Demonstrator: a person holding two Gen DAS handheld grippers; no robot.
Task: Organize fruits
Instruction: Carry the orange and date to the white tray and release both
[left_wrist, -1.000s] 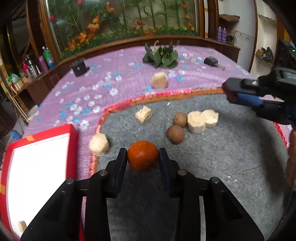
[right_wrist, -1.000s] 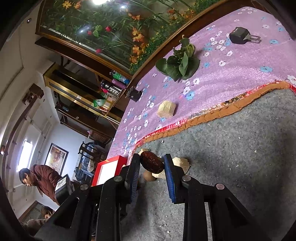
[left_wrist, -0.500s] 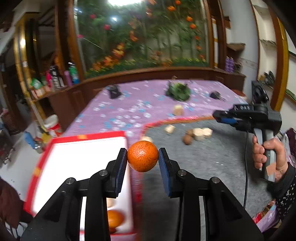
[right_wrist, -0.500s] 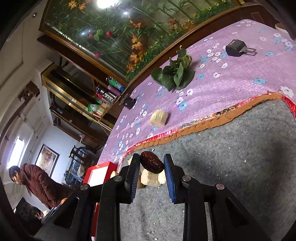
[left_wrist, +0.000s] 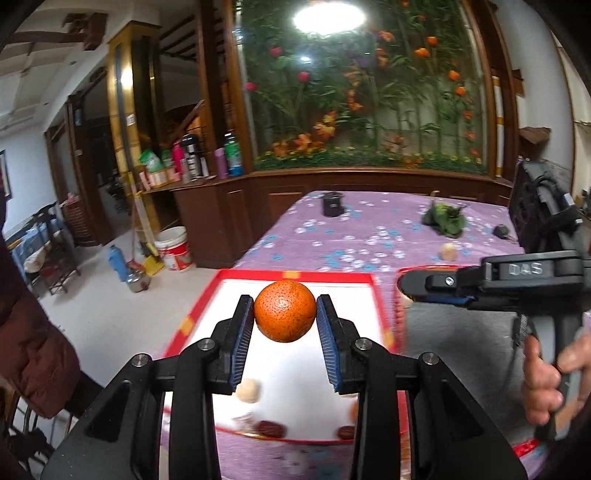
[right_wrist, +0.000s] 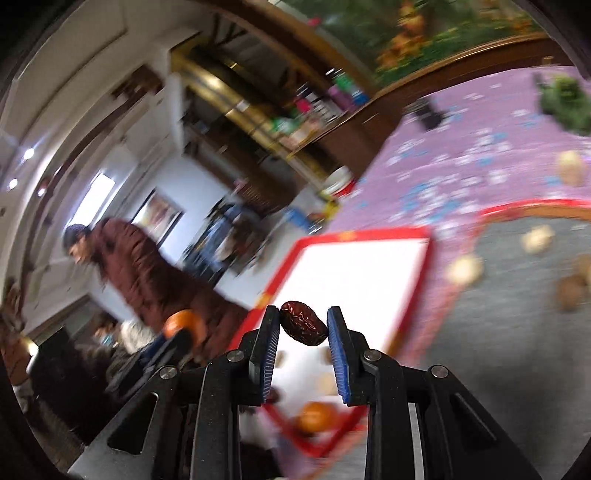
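Note:
My left gripper (left_wrist: 284, 314) is shut on an orange (left_wrist: 284, 311) and holds it in the air above the red-rimmed white tray (left_wrist: 295, 275). My right gripper (right_wrist: 303, 324) is shut on a dark red date (right_wrist: 303, 328), held above the same tray (right_wrist: 354, 236). The right gripper also shows in the left wrist view (left_wrist: 417, 286), to the right of the tray. The tray holds a pale round fruit (left_wrist: 248, 391), dark dates (left_wrist: 270, 427) and another orange (right_wrist: 317, 416). The right wrist view is blurred.
A grey felt mat (right_wrist: 517, 332) right of the tray carries pale blocks (right_wrist: 537, 238) and brown round fruits (right_wrist: 569, 293). The purple flowered cloth (left_wrist: 354, 236) bears a green plant (left_wrist: 445, 219) and a black box (left_wrist: 332, 203). A person in brown (right_wrist: 147, 277) stands left.
Both grippers have swung left from the grey mat to over the tray, each keeping its fruit. The left gripper has risen and now looks across the tray.

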